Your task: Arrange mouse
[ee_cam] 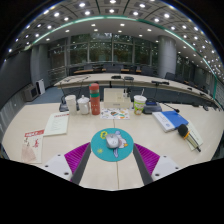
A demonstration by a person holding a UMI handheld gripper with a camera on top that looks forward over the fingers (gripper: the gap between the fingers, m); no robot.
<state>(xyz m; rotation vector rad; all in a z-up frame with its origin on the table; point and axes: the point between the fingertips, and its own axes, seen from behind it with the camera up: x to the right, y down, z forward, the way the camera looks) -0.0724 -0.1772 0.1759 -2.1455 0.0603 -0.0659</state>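
Mouse lying dead ahead of the gripper, on the round teal mat.

The table (60, 150) is bearing the teal mat (112, 146); the mouse (115, 141) is sitting near the mat's centre, long axis indistinct. The gripper (111, 157) is standing open, pads (76, 153) flanking the mat, nothing gripped.

Lighting: bright, even, from ceiling lights (100, 17) in rows across upper frame; soft faint shadows; strong fisheye bending toward edges; far background slightly soft.
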